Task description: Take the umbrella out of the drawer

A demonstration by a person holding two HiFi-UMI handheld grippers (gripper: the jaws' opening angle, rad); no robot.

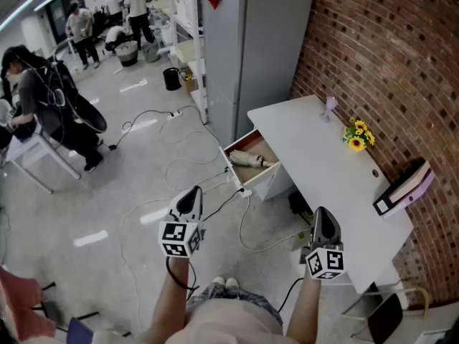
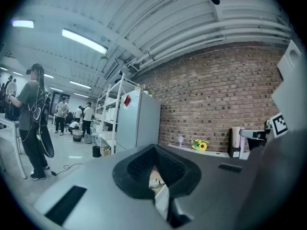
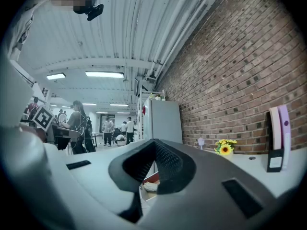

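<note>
Red-brown brick, rough and evenly coursed, forms the wall (image 1: pixel 373 56) behind a smooth white desk (image 1: pixel 323 170). The desk's drawer (image 1: pixel 233 168) stands pulled out towards a glossy pale floor (image 1: pixel 136 192) strewn with looping dark cables (image 1: pixel 188 156). The umbrella (image 1: pixel 252 159) lies folded inside that drawer, a short beige bundle on its side, well apart from both of my tools. My left gripper (image 1: pixel 191 193) and my right gripper (image 1: pixel 323 213) hang level over the floor in front of the desk, each a matt grey wedge with a marker cube at its back. Both pairs of jaws are pressed together at the tips with nothing clamped between them. Their ribbed black pads meet in a point. A tall, flat-sided grey fridge (image 1: pixel 251 49) stands at the far end of the desk. Yellow flowers (image 1: pixel 356 135) and a lilac-and-white binder (image 1: pixel 405 186) sit on the desktop against the brick. Only the head view looks down into the drawer and shows the umbrella whole. The left gripper view adds white shelving (image 2: pixel 108 123) beside the fridge, a corrugated ceiling with light strips, and people standing far off. The right gripper view shows the binder standing upright, and a sliver of the drawer under my closed pads.
</note>
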